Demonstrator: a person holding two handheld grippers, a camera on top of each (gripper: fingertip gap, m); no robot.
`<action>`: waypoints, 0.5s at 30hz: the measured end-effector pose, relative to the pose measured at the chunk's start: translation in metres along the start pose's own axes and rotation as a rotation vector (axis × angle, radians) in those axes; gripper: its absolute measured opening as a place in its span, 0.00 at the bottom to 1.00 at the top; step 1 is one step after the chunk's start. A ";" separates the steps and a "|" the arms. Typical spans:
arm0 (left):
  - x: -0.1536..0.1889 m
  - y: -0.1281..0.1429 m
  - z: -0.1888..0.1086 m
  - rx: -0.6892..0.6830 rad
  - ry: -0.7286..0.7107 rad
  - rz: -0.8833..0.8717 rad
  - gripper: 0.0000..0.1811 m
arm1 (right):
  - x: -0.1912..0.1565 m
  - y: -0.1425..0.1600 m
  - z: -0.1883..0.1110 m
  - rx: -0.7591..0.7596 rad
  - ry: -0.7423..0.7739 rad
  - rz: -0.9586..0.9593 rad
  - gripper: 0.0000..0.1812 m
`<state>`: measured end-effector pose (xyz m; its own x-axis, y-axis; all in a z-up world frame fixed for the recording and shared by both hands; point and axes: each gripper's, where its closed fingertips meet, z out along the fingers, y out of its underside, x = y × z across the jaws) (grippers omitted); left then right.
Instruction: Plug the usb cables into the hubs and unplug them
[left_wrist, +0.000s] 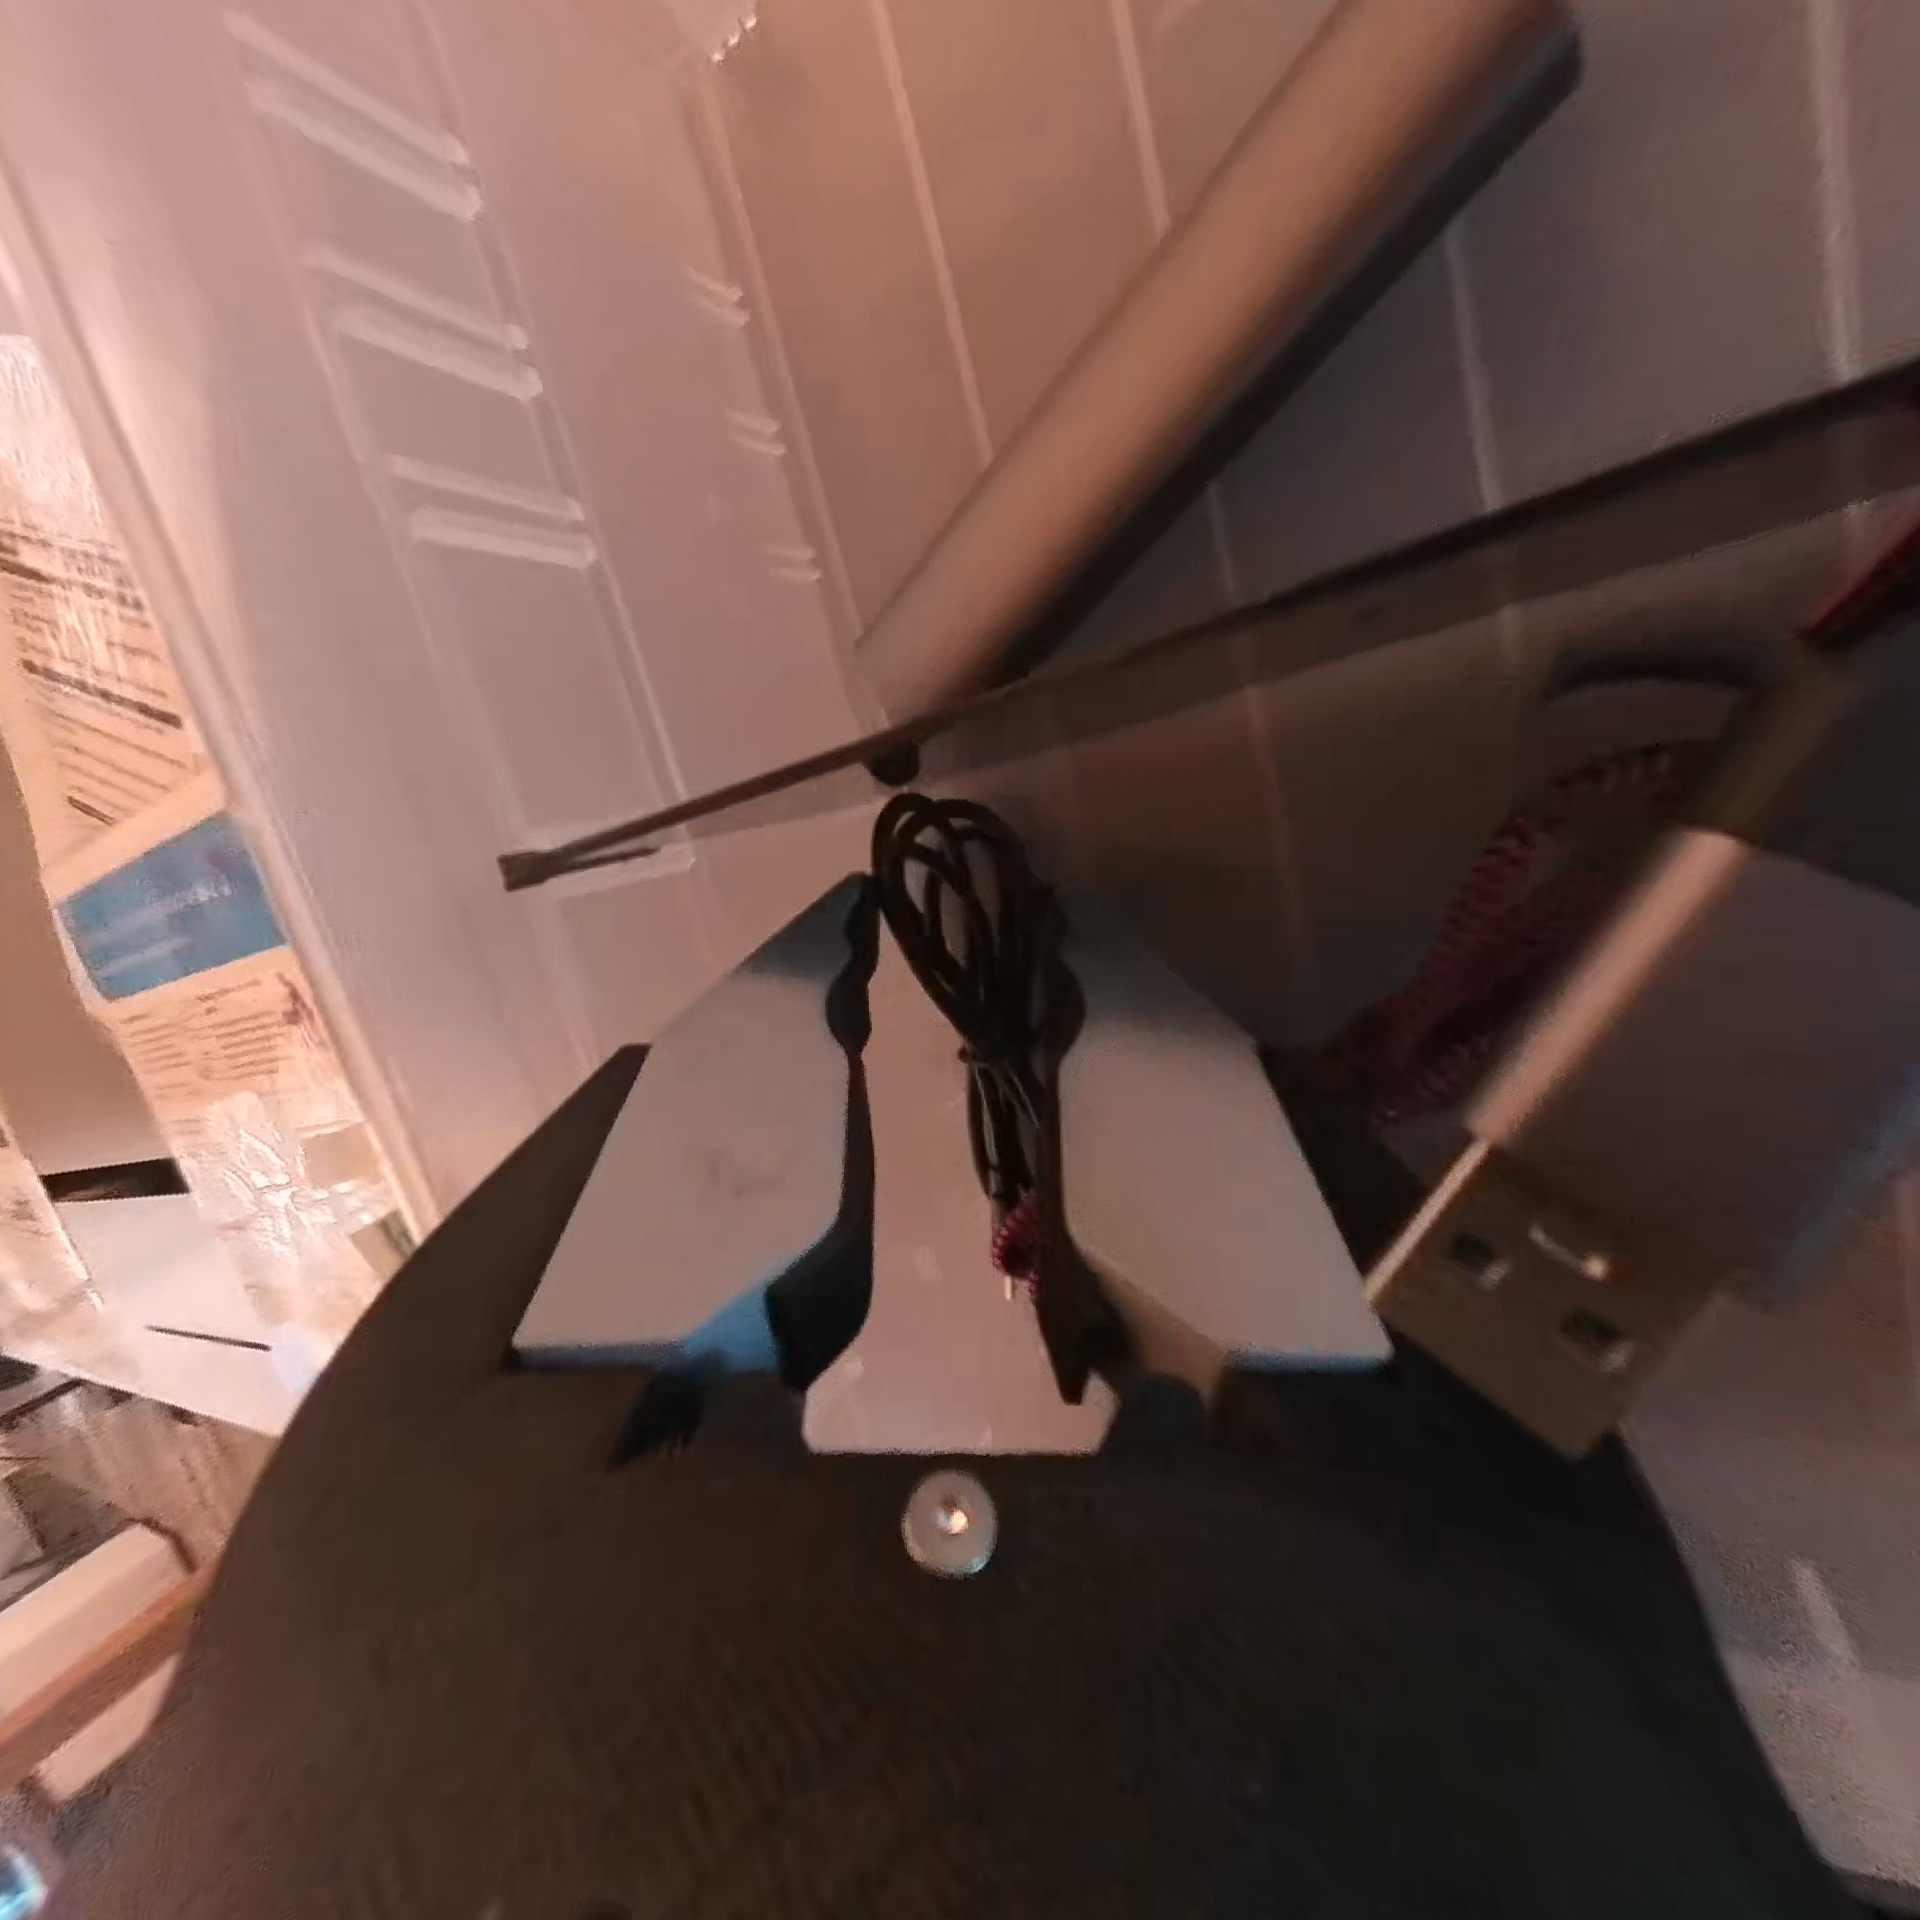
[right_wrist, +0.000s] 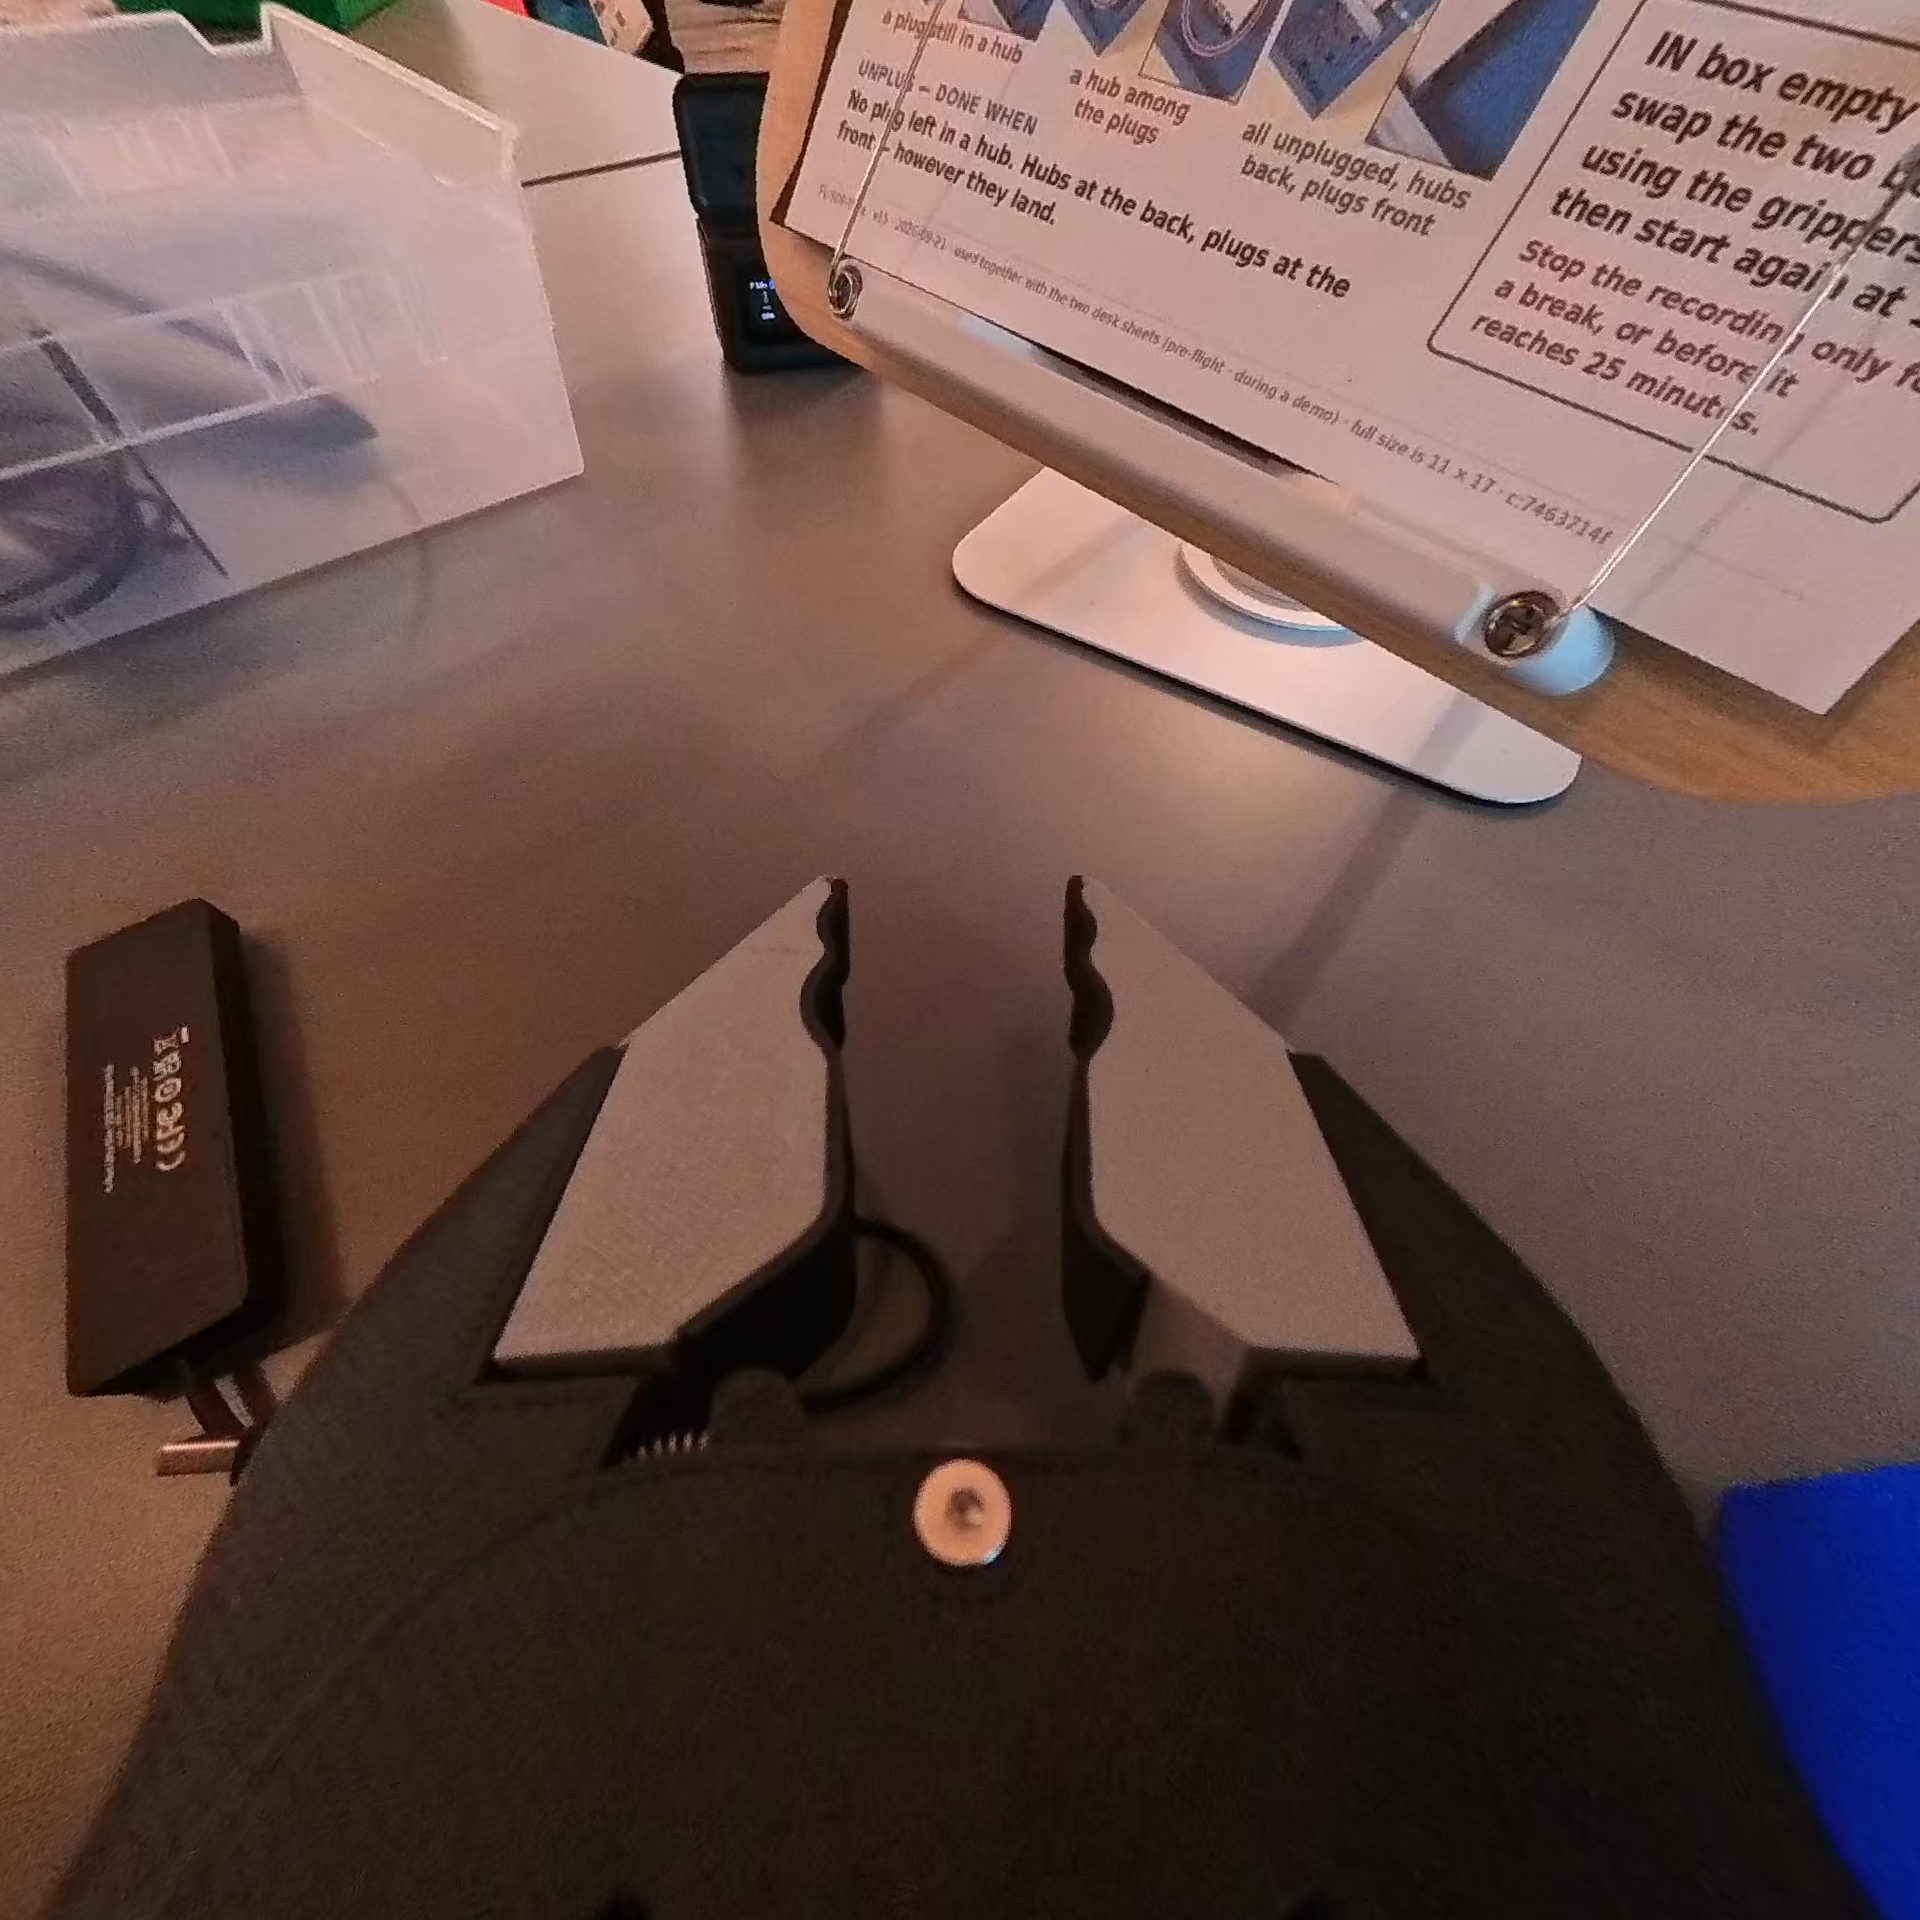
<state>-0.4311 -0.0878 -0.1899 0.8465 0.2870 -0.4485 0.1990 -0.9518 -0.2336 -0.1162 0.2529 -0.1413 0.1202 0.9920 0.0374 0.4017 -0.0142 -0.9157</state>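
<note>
In the left wrist view my left gripper (left_wrist: 966, 914) is tilted up and its jaws stand around a coiled black cable (left_wrist: 966, 935), which looks gripped between the tips. A red braided cable (left_wrist: 1455, 997) runs behind the right finger to a large silver USB plug (left_wrist: 1507, 1278) close to the camera. In the right wrist view my right gripper (right_wrist: 956, 904) is open and empty, low over the grey table (right_wrist: 623, 779). A black hub (right_wrist: 156, 1143) lies flat to its left, with a short lead and metal plug (right_wrist: 192, 1455) at its near end. A black cable loop (right_wrist: 914, 1320) shows under the left finger.
A clear plastic box (right_wrist: 260, 312) stands at the back left. A printed sheet on a board (right_wrist: 1351, 260) with a white base (right_wrist: 1247, 665) stands at the back right, with a small black device (right_wrist: 743, 239) behind it. A blue object (right_wrist: 1818, 1662) is at the near right. A clear panel edge (left_wrist: 1143, 665) crosses the left view. Tip to tip, the grippers are about 45 centimeters apart. My left tips are about 35 centimeters from the black hub (right_wrist: 156, 1143), my right tips only 15 centimeters.
</note>
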 end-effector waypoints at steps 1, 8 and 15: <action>0.000 0.000 0.000 -0.018 0.009 0.016 0.15 | -0.001 0.000 0.000 -0.001 0.001 -0.005 0.21; -0.034 -0.020 -0.063 0.136 -0.096 0.017 0.11 | -0.002 -0.004 -0.003 0.007 0.016 -0.045 0.20; -0.091 -0.067 -0.216 0.642 -0.355 -0.060 0.11 | -0.002 -0.005 -0.002 0.009 0.013 -0.046 0.20</action>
<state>-0.4147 -0.0735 0.0528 0.6110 0.4581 -0.6457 -0.1807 -0.7134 -0.6771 -0.1164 0.2503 -0.1356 0.1136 0.9899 0.0846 0.3992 0.0325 -0.9163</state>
